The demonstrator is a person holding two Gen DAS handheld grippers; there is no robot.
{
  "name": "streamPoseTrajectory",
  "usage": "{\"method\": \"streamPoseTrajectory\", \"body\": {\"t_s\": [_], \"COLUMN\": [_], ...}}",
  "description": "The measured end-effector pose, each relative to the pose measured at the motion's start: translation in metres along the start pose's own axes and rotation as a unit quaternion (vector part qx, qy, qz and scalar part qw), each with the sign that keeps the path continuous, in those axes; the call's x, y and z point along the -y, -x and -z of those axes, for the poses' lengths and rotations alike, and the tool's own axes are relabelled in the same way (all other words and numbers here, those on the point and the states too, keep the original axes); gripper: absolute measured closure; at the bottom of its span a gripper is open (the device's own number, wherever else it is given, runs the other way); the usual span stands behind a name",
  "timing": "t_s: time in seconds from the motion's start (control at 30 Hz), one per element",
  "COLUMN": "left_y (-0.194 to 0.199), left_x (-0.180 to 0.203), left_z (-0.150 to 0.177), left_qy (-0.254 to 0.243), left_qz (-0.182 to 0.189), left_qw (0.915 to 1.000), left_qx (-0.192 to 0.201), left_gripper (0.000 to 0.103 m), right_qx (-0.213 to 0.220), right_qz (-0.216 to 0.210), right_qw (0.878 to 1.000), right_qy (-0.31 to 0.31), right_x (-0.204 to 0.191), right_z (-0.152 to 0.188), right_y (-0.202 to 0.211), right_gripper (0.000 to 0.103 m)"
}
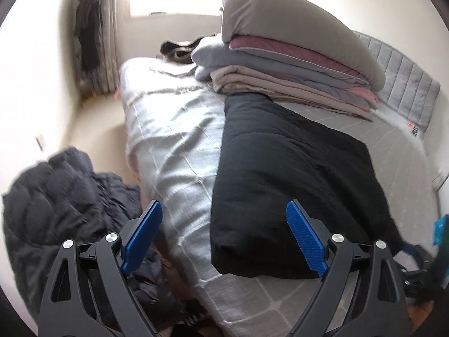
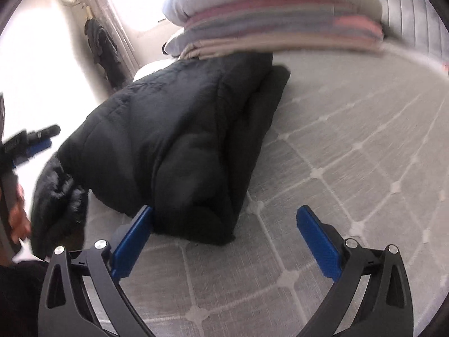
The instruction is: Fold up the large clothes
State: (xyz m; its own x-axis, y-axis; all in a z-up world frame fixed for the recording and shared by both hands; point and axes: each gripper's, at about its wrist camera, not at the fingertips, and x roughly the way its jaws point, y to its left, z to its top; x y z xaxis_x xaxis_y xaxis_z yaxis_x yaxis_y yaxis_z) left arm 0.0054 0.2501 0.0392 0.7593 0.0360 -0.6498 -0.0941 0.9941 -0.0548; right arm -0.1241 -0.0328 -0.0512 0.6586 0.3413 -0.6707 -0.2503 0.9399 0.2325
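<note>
A folded black padded garment (image 1: 291, 185) lies on the grey quilted bed (image 1: 179, 146); in the right wrist view it (image 2: 179, 146) fills the middle. My left gripper (image 1: 224, 233) is open above the bed's near edge, nothing between its blue pads (image 1: 141, 238). My right gripper (image 2: 224, 236) is open just in front of the garment's near corner, its left pad (image 2: 132, 241) beside the fabric. A second dark puffy jacket (image 1: 64, 207) lies heaped on the floor left of the bed; part of it (image 2: 59, 205) hangs by the bed edge.
A stack of folded blankets and duvets (image 1: 289, 56) sits at the head of the bed against a grey headboard (image 1: 404, 84). Dark clothes (image 1: 88, 33) hang on the wall by a bright window. A hand (image 2: 18, 216) shows at the left edge.
</note>
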Motion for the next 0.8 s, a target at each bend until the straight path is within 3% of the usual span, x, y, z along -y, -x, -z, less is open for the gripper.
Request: {"method": "streamPoseTrajectory", "body": {"t_s": [0.13,0.23,0.33,0.5,0.8], "left_y": [0.011,0.019,0.027,0.040,0.056], "left_x": [0.011,0.018,0.023,0.031,0.044], "left_z": [-0.001,-0.001,0.000,0.004,0.016], "left_qy": [-0.030,-0.040,-0.040,-0.034,-0.036], "left_qz": [-0.031,-0.036,-0.043,-0.052,-0.047], "left_qw": [0.9987,0.9978,0.9972,0.9962,0.9953], "left_qx": [0.026,0.038,0.046,0.061,0.076], "left_gripper": [0.017,0.017,0.017,0.017,0.016], "right_qx": [0.018,0.060,0.073,0.087,0.113], "right_qz": [-0.001,0.010,0.019,0.052,0.049], "right_qw": [1.000,0.998,0.996,0.995,0.992], "right_qy": [-0.012,-0.036,-0.050,-0.015,0.020], "right_x": [0.007,0.016,0.017,-0.002,-0.047], "right_z": [0.006,0.016,0.021,0.018,0.000], "right_y": [0.018,0.038,0.052,0.063,0.071], "right_gripper": [0.006,0.005,0.005,0.005,0.005]}}
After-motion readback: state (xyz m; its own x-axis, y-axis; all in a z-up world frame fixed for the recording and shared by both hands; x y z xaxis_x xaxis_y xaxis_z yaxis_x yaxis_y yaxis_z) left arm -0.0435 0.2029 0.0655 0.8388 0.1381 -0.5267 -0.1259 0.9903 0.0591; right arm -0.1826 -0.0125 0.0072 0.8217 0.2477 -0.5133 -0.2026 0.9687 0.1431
